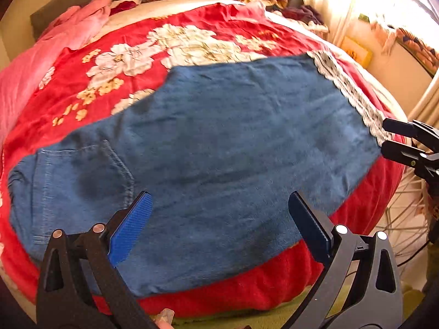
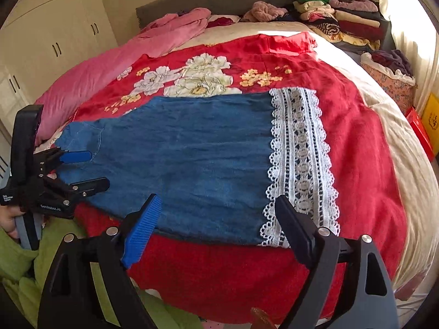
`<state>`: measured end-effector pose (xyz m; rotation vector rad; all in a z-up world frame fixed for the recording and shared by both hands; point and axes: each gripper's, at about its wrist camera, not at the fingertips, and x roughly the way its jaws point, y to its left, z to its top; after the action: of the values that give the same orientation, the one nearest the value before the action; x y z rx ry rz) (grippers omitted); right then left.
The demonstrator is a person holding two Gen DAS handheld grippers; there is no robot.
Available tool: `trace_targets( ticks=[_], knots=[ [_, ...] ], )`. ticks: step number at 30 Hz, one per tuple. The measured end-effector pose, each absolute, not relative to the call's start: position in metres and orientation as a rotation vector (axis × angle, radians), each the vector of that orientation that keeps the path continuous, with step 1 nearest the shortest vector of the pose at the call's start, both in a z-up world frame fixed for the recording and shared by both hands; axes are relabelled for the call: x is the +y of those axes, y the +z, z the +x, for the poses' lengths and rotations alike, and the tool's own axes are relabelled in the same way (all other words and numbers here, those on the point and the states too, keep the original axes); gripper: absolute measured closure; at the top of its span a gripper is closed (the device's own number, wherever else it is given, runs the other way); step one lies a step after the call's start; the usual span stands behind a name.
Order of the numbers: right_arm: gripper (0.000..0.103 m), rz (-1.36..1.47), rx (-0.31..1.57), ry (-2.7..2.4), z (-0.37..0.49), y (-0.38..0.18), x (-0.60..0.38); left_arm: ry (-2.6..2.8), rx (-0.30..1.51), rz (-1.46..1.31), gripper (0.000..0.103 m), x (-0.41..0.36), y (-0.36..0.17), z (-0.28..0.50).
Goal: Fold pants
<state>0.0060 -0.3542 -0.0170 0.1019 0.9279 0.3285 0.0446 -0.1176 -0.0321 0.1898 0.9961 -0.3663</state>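
Both sets of jaws stand wide apart with nothing between them. In the left wrist view, the left gripper [image 1: 219,224] hovers over the near edge of the pants [image 1: 219,137], blue denim lying flat on the red floral blanket [image 1: 137,41] on the bed; a back pocket [image 1: 82,175] lies left of the jaws, and the right gripper [image 1: 397,139] sits at the lace hem's end. In the right wrist view, the right gripper [image 2: 216,227] hangs open just before the lace hem [image 2: 299,150], the left gripper [image 2: 79,170] at the waist end. The denim looks soft, limp and fairly light; pinching waist and hem edges would likely serve best.
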Motion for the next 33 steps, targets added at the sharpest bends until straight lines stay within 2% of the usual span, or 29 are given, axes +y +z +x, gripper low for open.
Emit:
trace_targets(
  ticks=[3, 6, 24, 27, 33],
  knots=[
    [0.019, 0.098, 1.015, 0.318, 0.012, -0.038, -0.352, -0.366, 1.014, 0.201, 0.010, -0.120, -0.039, 0.045],
    [0.016, 0.055, 1.010, 0.320, 0.011, -0.038, -0.344, -0.351, 1.023, 0.204, 0.010, -0.120, -0.041, 0.046],
    [0.015, 0.167, 0.784, 0.284, -0.012, 0.027, -0.379, -0.326, 0.835, 0.194, 0.010, -0.126, 0.022, 0.020],
    [0.009, 0.163, 0.764, 0.268, -0.016, 0.033, -0.383, -0.326, 0.822, 0.195, 0.010, -0.129, 0.026, 0.017],
    [0.009, 0.174, 0.730, 0.252, -0.023, 0.042, -0.394, -0.320, 0.806, 0.203, 0.010, -0.135, 0.035, 0.012]
  ],
)
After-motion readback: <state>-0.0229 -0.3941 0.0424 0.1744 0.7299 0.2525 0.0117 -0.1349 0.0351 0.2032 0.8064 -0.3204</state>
